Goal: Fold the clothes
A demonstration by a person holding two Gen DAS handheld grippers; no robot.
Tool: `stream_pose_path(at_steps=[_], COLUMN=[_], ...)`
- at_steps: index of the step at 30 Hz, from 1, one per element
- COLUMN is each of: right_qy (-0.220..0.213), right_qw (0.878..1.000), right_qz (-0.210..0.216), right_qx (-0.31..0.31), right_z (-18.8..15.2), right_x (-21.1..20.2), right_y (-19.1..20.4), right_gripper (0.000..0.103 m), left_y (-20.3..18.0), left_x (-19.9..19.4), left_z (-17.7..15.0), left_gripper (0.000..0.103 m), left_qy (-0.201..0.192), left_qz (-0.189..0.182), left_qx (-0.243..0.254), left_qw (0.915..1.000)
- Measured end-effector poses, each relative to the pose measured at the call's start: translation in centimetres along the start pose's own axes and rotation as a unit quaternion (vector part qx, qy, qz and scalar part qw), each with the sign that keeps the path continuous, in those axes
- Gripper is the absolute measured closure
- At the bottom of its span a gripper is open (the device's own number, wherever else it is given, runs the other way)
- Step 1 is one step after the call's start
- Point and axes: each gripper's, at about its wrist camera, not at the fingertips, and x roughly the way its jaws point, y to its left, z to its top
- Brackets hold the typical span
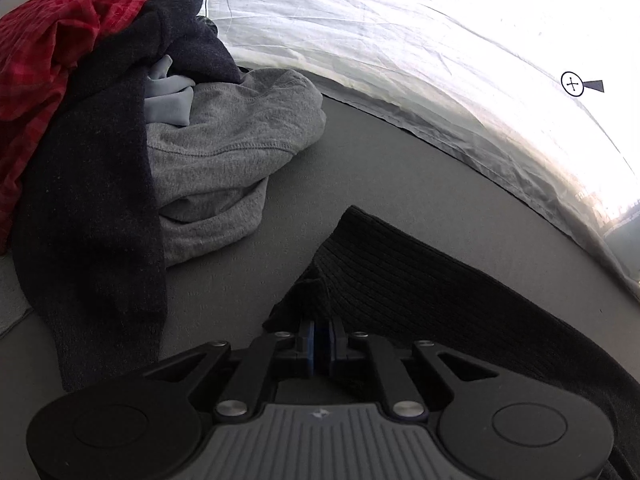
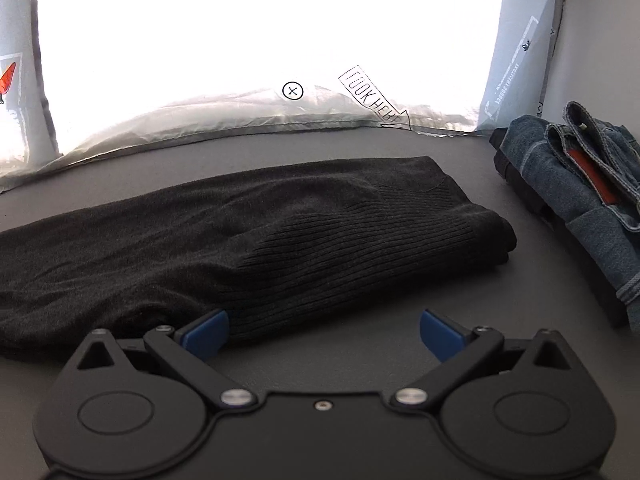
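A black ribbed knit garment [image 2: 280, 232] lies partly folded across the grey table; it also shows in the left wrist view [image 1: 420, 292]. My left gripper [image 1: 320, 332] is shut on a corner of that black garment at its left end. My right gripper [image 2: 322, 330] is open, just in front of the garment's near edge, with its left blue pad [image 2: 206, 332] touching the cloth and its right pad [image 2: 440, 330] over bare table.
A pile of unfolded clothes stands at the left: red plaid shirt [image 1: 52, 40], dark navy garment [image 1: 96, 208], grey sweatshirt [image 1: 232, 148]. Folded blue jeans [image 2: 580, 184] lie at the right. A white translucent tent wall [image 2: 280, 40] closes the table's far edge.
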Motion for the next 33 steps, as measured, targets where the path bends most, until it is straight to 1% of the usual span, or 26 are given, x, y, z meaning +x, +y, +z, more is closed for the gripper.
stream_pose_path(at_steps=[1, 3, 7, 9, 12, 13, 15, 17, 19, 20, 21, 22, 24, 25, 29, 33], right_qy=[-0.003, -0.003, -0.008, -0.021, -0.041, -0.036, -0.03, -0.029, -0.035, -0.035, -0.034, -0.032, -0.027, -0.029, -0.03, -0.024], right_qw=[1.0, 0.999, 0.99, 0.986, 0.986, 0.985, 0.98, 0.973, 0.96, 0.955, 0.953, 0.955, 0.962, 0.964, 0.965, 0.973], right_qz=[0.005, 0.021, 0.041, 0.046, 0.04, 0.028, -0.006, -0.042, -0.098, -0.118, -0.135, -0.141, -0.131, -0.125, -0.11, -0.08], right_qx=[-0.009, -0.049, -0.136, -0.157, -0.158, -0.164, -0.195, -0.226, -0.261, -0.271, -0.269, -0.261, -0.236, -0.231, -0.235, -0.214], right_z=[0.0, -0.1, -0.2, 0.1, 1.3, 1.6, 1.6, 1.6, 1.0, 0.7, 0.4, 0.2, -0.3, -0.6, -1.5, -1.5], right_x=[-0.2, -0.2, 0.1, 0.2, 0.6, 1.0, 1.7, 2.0, 1.7, 1.6, 1.3, 0.9, -0.3, -1.0, -2.5, -3.1], right_y=[0.5, 2.3, 6.1, 7.5, 8.8, 9.3, 10.1, 10.7, 10.8, 10.6, 10.1, 9.5, 8.1, 7.7, 7.2, 6.7], right_gripper=[0.0, 0.0, 0.0, 0.0, 0.0, 0.0, 0.0, 0.0, 0.0, 0.0, 0.0, 0.0, 0.0, 0.0, 0.0, 0.0], left_y=[-0.1, -0.2, -0.2, -0.2, -0.3, -0.3, -0.4, -0.4, -0.2, -0.1, 0.0, 0.1, 0.1, 0.1, 0.0, 0.3], left_x=[0.0, 0.1, 0.1, 0.1, 0.2, 0.2, 0.2, 0.2, 0.2, 0.3, 0.3, 0.3, 0.3, 0.4, 0.4, 0.4], left_z=[0.0, 0.0, -0.2, -0.1, -0.1, -0.1, -0.1, -0.1, 0.0, 0.0, 0.1, 0.1, 0.2, 0.2, 0.3, 0.5], left_gripper=[0.093, 0.093, 0.093, 0.093, 0.093, 0.093, 0.093, 0.093, 0.093, 0.093, 0.093, 0.093, 0.093, 0.093, 0.093, 0.093], left_qy=[0.0, -0.001, -0.005, -0.005, -0.004, -0.004, -0.005, -0.004, -0.003, -0.002, -0.002, -0.001, 0.001, 0.001, 0.001, 0.004], left_qz=[0.002, 0.003, 0.002, 0.003, 0.004, 0.004, 0.005, 0.005, 0.001, -0.001, -0.003, -0.005, -0.005, -0.004, -0.003, -0.008], left_qx=[0.003, 0.013, 0.022, 0.024, 0.025, 0.025, 0.027, 0.026, 0.02, 0.017, 0.014, 0.011, 0.011, 0.011, 0.011, 0.009], left_qw=[1.0, 0.9999, 0.9997, 0.9997, 0.9997, 0.9997, 0.9996, 0.9996, 0.9998, 0.9999, 0.9999, 0.9999, 0.9999, 0.9999, 0.9999, 0.9999])
